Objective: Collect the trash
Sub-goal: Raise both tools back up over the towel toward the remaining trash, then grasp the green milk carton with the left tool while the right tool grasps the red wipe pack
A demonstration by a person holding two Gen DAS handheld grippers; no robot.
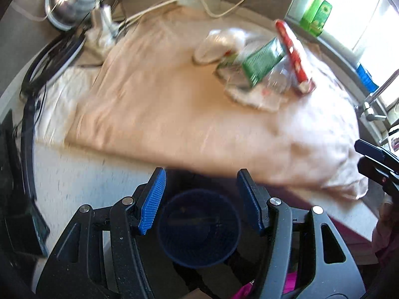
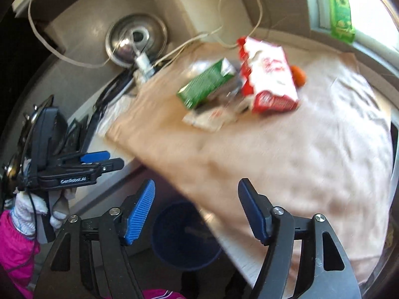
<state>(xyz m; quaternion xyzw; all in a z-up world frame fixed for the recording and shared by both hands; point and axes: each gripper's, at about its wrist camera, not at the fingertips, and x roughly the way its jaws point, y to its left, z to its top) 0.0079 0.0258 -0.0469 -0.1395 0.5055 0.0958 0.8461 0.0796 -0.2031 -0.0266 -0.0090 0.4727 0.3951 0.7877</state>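
A pile of trash lies on a beige cloth point(image 1: 162, 114) over the counter: a green carton point(image 1: 263, 61), a red-and-white carton point(image 1: 291, 54), crumpled white wrappers point(image 1: 219, 44) and clear plastic point(image 1: 276, 77). My left gripper point(image 1: 200, 189) is open and holds nothing. Far below, between its jaws, stands a dark blue mesh bin point(image 1: 198, 226). My right gripper point(image 2: 197, 206) is open and holds nothing too, above the bin point(image 2: 184, 236) and the counter edge. The right wrist view shows the green carton point(image 2: 207, 84), the red-and-white carton point(image 2: 269, 74) and a small orange thing point(image 2: 298, 74). Both views are blurred.
A metal lid point(image 2: 136, 39) and white cables point(image 1: 224, 12) lie at the back of the counter. A green bottle point(image 2: 340, 12) stands on the windowsill, and a tap point(image 1: 374, 104) shows at the right. A gloved hand with a pink sleeve point(image 2: 15, 244) holds the left gripper point(image 2: 99, 162).
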